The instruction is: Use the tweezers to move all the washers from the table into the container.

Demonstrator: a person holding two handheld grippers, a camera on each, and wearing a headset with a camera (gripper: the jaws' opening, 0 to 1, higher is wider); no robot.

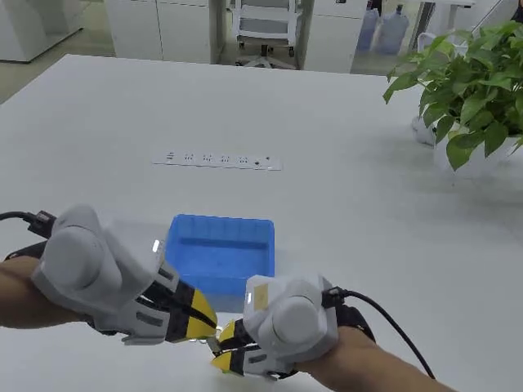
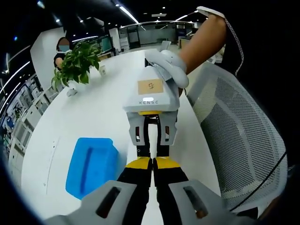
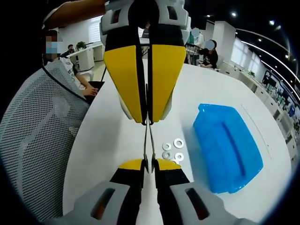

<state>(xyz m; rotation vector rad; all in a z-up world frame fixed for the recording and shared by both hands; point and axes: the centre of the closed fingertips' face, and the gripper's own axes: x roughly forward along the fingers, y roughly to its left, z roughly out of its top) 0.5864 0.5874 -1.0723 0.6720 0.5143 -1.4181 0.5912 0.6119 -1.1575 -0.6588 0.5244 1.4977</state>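
- Right gripper was clenched on the near end of the tweezers.
- Left gripper, facing it, gripped the far end.
- Washers lay clustered on the table, just beside the container.
- Container looked empty; apparently no washer was moved yet.

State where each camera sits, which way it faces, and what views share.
Head view: on the headset, looking forward and down at the blue container, left claw, right claw and forearms.
Left gripper view: on the left claw, facing the right claw and its arm.
Right gripper view: on the right claw, facing the left claw, the tweezers between them, washers beside.
Shared: all three show the container; both gripper views show the mesh chair.
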